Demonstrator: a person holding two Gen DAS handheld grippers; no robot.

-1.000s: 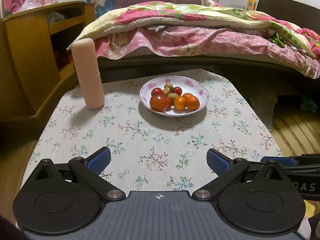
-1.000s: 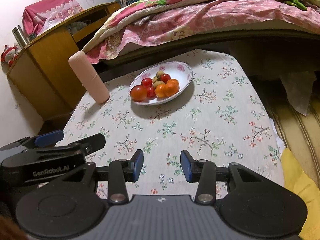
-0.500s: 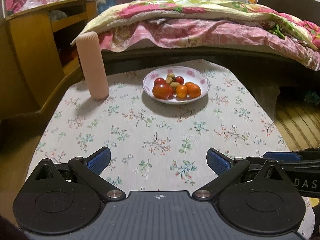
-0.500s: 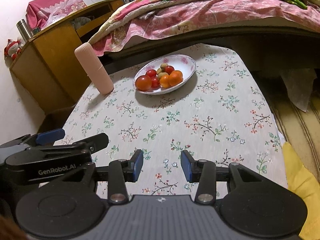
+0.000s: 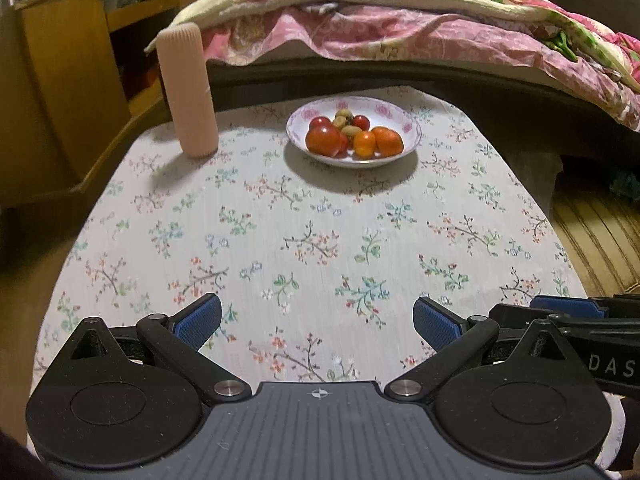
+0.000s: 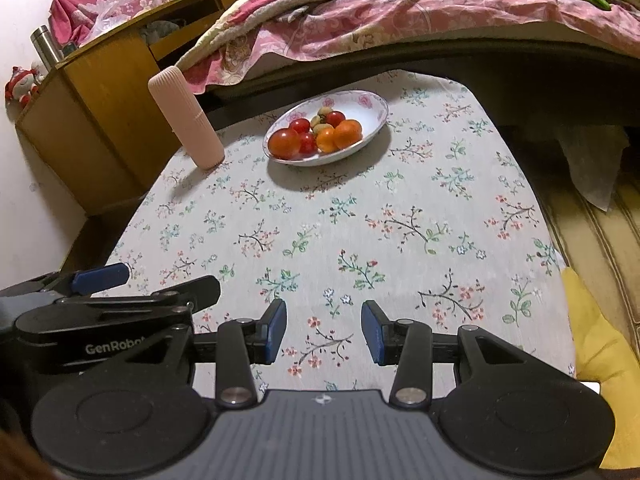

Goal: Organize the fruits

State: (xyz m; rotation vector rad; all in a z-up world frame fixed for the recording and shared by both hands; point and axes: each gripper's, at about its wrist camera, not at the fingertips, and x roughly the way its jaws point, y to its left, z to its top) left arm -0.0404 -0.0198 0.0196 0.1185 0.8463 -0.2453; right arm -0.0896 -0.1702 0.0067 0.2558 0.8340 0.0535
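Observation:
A white floral bowl [image 5: 408,136] stands at the far side of the floral tablecloth [image 5: 312,240]. It holds a large red tomato [image 5: 323,140], small cherry tomatoes [image 5: 361,122], orange fruits [image 5: 387,141] and small brownish fruits [image 5: 343,114]. The bowl also shows in the right wrist view [image 6: 374,106]. My left gripper [image 5: 316,320] is open wide and empty, over the near table edge. My right gripper [image 6: 324,330] is open with a narrower gap and empty, beside the left one [image 6: 100,280].
A tall pink ribbed cylinder [image 5: 187,88] stands upright left of the bowl. A bed with a pink floral quilt [image 5: 400,24] runs behind the table. A wooden cabinet [image 5: 72,72] is on the left. A yellow cloth [image 6: 596,344] lies at the table's right edge.
Both grippers have drawn back from the bowl toward the near table edge, so the bowl looks smaller and farther. Their jaw openings have not changed.

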